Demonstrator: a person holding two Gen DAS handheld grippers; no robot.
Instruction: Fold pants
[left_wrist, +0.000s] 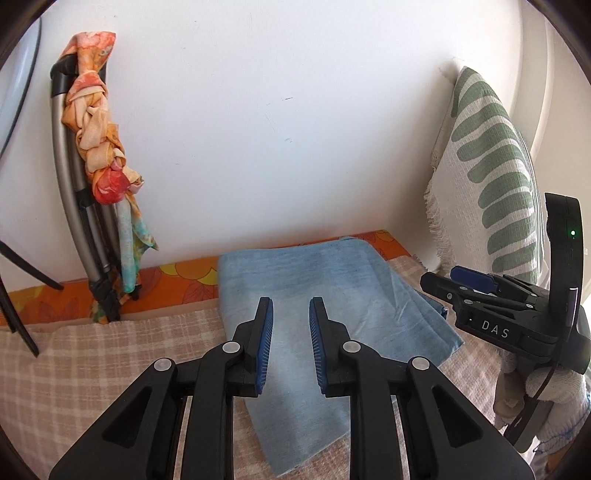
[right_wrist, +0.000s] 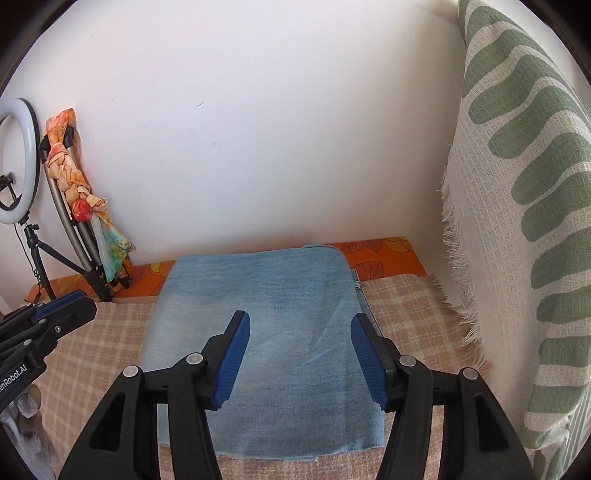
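From my remote seat I saw the light blue denim pants (right_wrist: 258, 332) lying folded into a flat rectangle on the beige checked blanket (right_wrist: 413, 314), their far edge near the white wall (right_wrist: 258, 129). My left gripper (left_wrist: 291, 306) hung above them with its jaws slightly parted around nothing. My right gripper (right_wrist: 299, 325) stood wide open and empty, clear of the cloth.

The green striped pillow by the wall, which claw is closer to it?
Right. The right claw hangs over the folded jeans just beside the pillow; the left claw is farther off, across the jeans.
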